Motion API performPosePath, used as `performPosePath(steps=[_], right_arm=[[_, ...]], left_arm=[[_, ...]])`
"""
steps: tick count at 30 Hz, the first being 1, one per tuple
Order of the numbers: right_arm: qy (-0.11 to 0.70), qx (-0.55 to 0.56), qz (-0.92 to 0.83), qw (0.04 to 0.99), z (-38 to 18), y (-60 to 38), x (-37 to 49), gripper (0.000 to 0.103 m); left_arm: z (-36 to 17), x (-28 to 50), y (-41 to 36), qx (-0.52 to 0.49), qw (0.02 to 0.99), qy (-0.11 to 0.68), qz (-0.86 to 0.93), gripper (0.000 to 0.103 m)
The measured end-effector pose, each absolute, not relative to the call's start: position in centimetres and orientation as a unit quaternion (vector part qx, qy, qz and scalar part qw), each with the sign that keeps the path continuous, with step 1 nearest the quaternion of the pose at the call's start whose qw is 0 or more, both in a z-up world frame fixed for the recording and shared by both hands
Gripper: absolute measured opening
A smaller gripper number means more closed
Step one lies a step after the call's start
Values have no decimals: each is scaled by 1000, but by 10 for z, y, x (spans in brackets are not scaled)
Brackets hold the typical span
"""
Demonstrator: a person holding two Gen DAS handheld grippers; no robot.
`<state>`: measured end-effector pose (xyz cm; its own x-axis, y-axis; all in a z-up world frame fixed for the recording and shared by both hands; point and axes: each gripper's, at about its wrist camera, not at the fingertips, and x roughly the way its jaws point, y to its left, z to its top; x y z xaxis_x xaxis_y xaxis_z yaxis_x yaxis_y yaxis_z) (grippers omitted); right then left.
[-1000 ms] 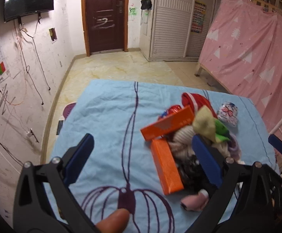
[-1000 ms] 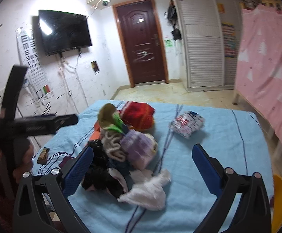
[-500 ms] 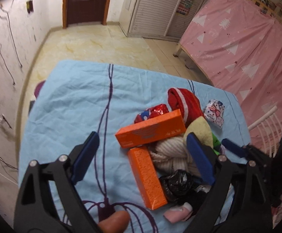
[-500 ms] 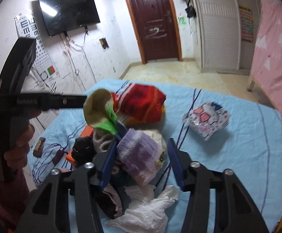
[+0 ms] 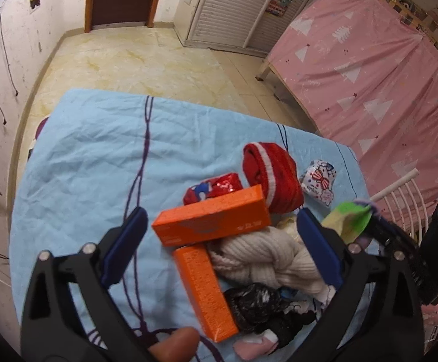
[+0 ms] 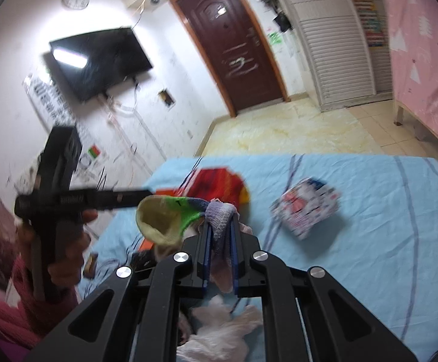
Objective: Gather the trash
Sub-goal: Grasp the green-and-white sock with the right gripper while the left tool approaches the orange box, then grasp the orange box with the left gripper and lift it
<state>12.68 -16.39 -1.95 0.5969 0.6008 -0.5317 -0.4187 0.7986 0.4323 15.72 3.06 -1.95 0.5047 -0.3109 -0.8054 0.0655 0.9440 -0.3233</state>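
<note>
A pile of socks and trash lies on the blue sheet. My left gripper hovers over it, jaws opening wide; two orange boxes and a cream knit bundle show between its fingers, untouched. A black plastic bag, a red-blue wrapper, a red sock and a printed white packet lie around. My right gripper is shut on a purple sock, lifted off the pile, with a yellow-green sock hanging from it.
A crumpled white tissue lies under the right gripper. A pink-draped bed frame and a white chair back stand to the right. Tiled floor runs to a brown door; a television hangs on the left wall.
My right gripper moved onto the pile, shut on the purple sock and raised it with the yellow-green sock attached. My left gripper tipped downward and closed in over the orange boxes.
</note>
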Motion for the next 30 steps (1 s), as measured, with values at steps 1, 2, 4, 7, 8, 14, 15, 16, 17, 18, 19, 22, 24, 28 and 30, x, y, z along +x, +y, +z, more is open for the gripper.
performPosePath(steps=[1,2,4,7,8,14,15,16,17,18,19,22,24,28,30], right_arm=[[343,138,287,884,-17,-169,128,4],[340,142,283,885,-17,-174,128,4],[337,150,279,886,-15,-184,129,4],[337,148,276,888,-16,-188,125,4],[338,150,278,887,-17,-189,123,4],[341,150,280,885,-18,-192,122,4],[341,151,281,884,-19,-193,123,4],[340,152,281,884,-19,-194,124,4],[340,154,281,884,-19,-194,125,4],[339,156,280,884,-20,-195,126,4],[339,157,280,884,-20,-194,127,4],[339,158,277,885,-21,-195,127,4],[338,158,275,886,-21,-196,125,4],[332,157,272,889,-18,-198,123,4],[329,155,271,891,-16,-196,120,4]], left_arm=[[-19,160,26,-117,859,487,-106,97],[-19,161,24,-111,859,489,-103,97],[-20,167,18,-97,859,494,-93,97],[-26,177,13,-80,856,504,-76,97],[-28,178,13,-76,855,507,-74,97],[-41,179,12,-56,848,520,-88,97],[-43,178,14,-58,848,519,-93,97],[-45,177,15,-61,848,517,-94,96],[-45,176,17,-66,849,515,-98,87],[-45,175,19,-77,847,514,-109,77],[-44,173,21,-83,848,511,-112,72],[-39,171,24,-96,851,501,-123,56],[-36,169,25,-98,854,495,-124,52],[-25,159,27,-97,866,474,-128,37],[-20,156,25,-89,871,465,-127,30]])
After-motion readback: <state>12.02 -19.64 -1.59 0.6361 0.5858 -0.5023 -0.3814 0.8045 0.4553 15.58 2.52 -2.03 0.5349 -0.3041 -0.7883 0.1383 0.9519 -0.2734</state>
